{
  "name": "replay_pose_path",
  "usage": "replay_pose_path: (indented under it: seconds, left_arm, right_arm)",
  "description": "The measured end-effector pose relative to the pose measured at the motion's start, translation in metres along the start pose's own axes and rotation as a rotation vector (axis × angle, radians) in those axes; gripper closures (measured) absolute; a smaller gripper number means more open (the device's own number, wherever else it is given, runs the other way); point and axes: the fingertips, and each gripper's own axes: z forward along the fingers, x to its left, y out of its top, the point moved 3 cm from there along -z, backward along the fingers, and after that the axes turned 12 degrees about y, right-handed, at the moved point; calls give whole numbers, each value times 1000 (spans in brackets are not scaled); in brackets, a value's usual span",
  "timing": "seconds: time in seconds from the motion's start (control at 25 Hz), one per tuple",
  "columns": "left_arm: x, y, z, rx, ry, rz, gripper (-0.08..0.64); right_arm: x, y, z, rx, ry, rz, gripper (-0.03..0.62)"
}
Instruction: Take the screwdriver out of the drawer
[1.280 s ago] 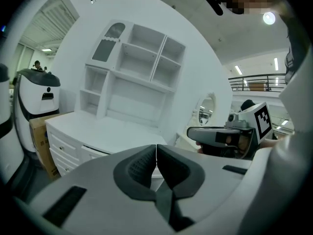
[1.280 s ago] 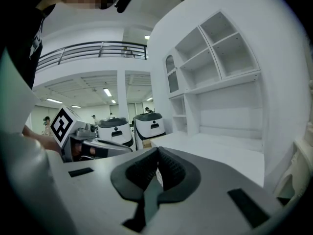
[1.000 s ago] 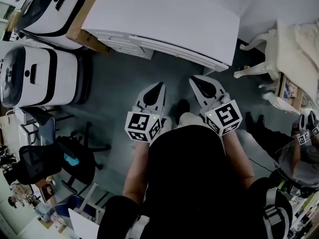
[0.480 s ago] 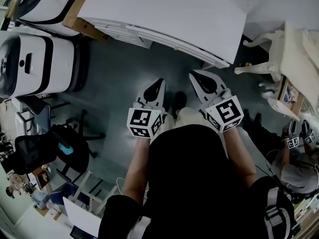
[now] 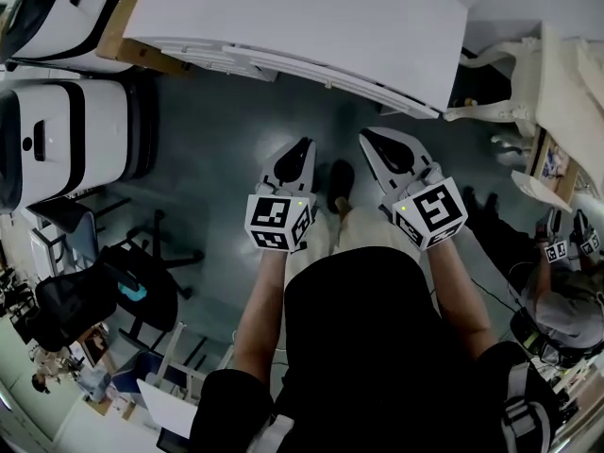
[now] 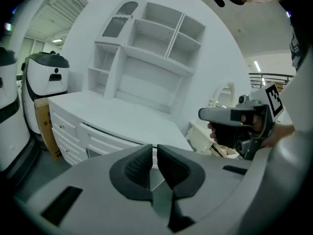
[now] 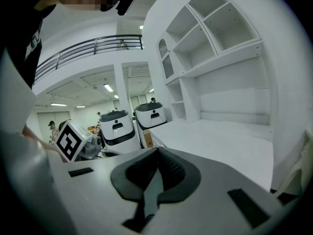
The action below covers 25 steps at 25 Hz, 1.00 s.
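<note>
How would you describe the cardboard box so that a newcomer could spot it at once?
Find the large white desk ahead of the person. At its left end, between it and a white-and-black machine, stands the cardboard box, the only brown thing among white neighbours.

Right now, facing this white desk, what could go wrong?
The left gripper and right gripper are both shut and empty, so reaching in like this could knock the desk instead of gripping anything. It has several shut drawers and no screwdriver is visible, so you may open the wrong one.
</note>
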Motion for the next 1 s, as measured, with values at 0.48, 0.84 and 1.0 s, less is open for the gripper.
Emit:
replay_pose_path:
  seconds: [0.48,0.84,1.0]
  left_arm:
    - [10,-30,79,86,-60,34,533]
    - [12,-49,121,146,-92,46,532]
    - [18,-56,143,164,-90,54,532]
  right_arm:
    - [-37,-18,9,25,-92,45,575]
    - [-58,-25,12,45,-139,63,575]
    - [-69,-30,15,48,-153,71,575]
